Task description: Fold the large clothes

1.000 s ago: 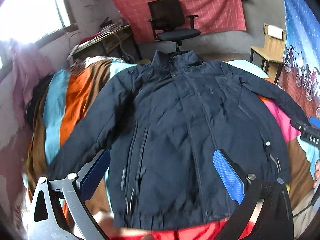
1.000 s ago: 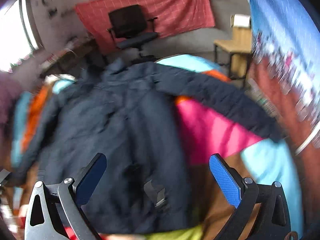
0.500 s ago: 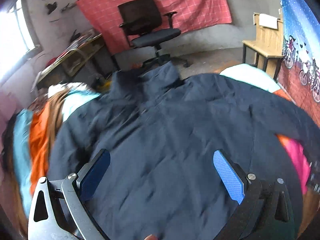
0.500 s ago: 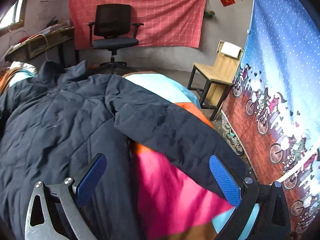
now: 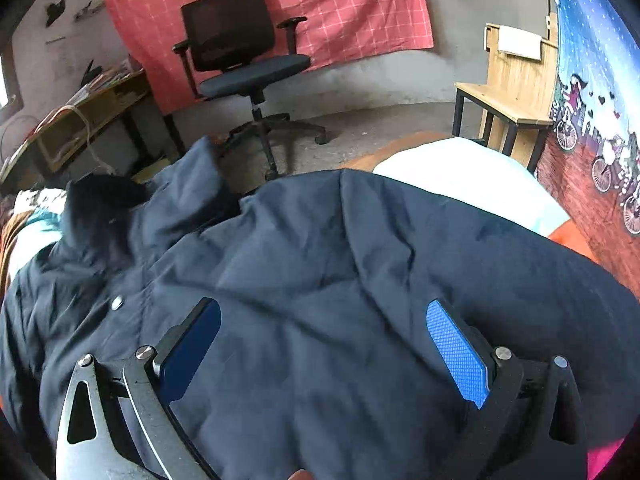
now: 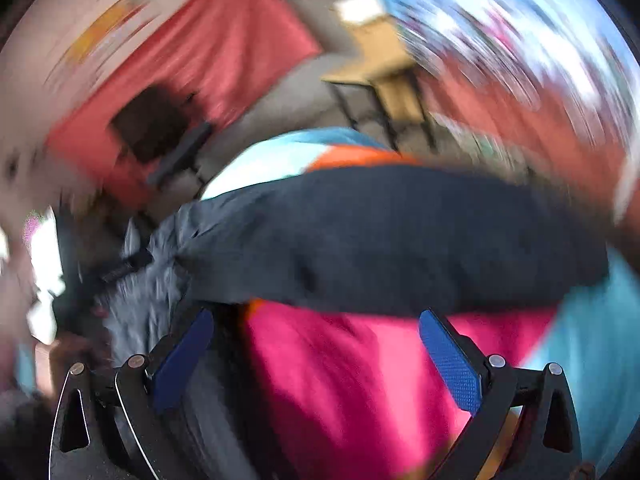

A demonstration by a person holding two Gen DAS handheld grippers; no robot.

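A dark navy padded jacket [image 5: 328, 280] lies spread on a striped bedcover, collar [image 5: 188, 196] toward the far edge. My left gripper [image 5: 324, 340] hovers low over the jacket's upper chest, jaws wide apart with nothing between the blue pads [image 5: 456, 356]. In the blurred right wrist view, the jacket's right sleeve [image 6: 400, 236] stretches across the frame. My right gripper [image 6: 316, 356] is open just before that sleeve, over the pink stripe [image 6: 344, 384], holding nothing.
A black office chair [image 5: 244, 64] stands beyond the bed before a red wall cloth [image 5: 340, 12]. A wooden chair [image 5: 516, 92] is at the right by a printed blue curtain [image 5: 592, 92]. A cluttered desk [image 5: 80, 112] sits at the left.
Both grippers have moved forward and down toward the jacket's shoulders. The left now sits close over the chest near the collar. The right has swung fast toward the right sleeve, blurring its view.
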